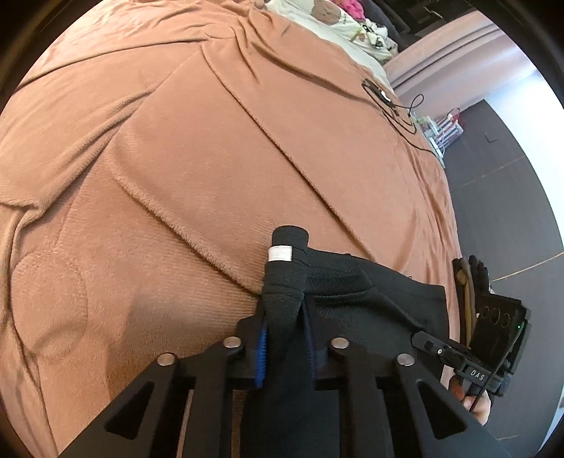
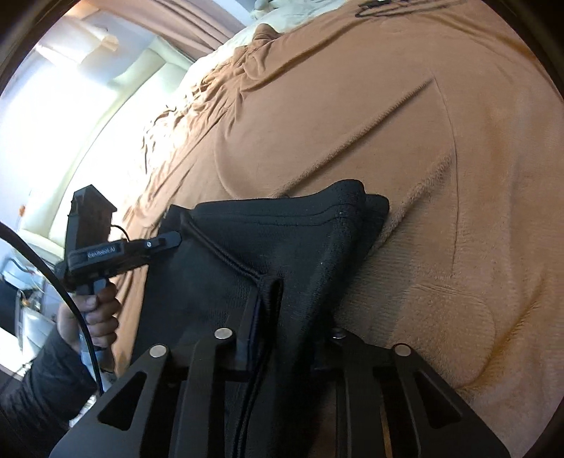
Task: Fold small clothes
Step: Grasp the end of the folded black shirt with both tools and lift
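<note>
The left gripper (image 1: 285, 338) is pinched tight on a bunched corner of the black garment (image 1: 370, 299), and the cloth sticks up in a lump that hides where its blue pads (image 1: 261, 347) meet. The right gripper (image 2: 269, 327) is squeezed on another edge of the same black garment (image 2: 268, 243), but the cloth covers one finger, so that side is hard to see. The garment lies on the brown blanket (image 1: 176, 158) on the bed, and far back some cables (image 1: 391, 109) and pale bedding (image 1: 338, 21) are too small and bent to make out.
</note>
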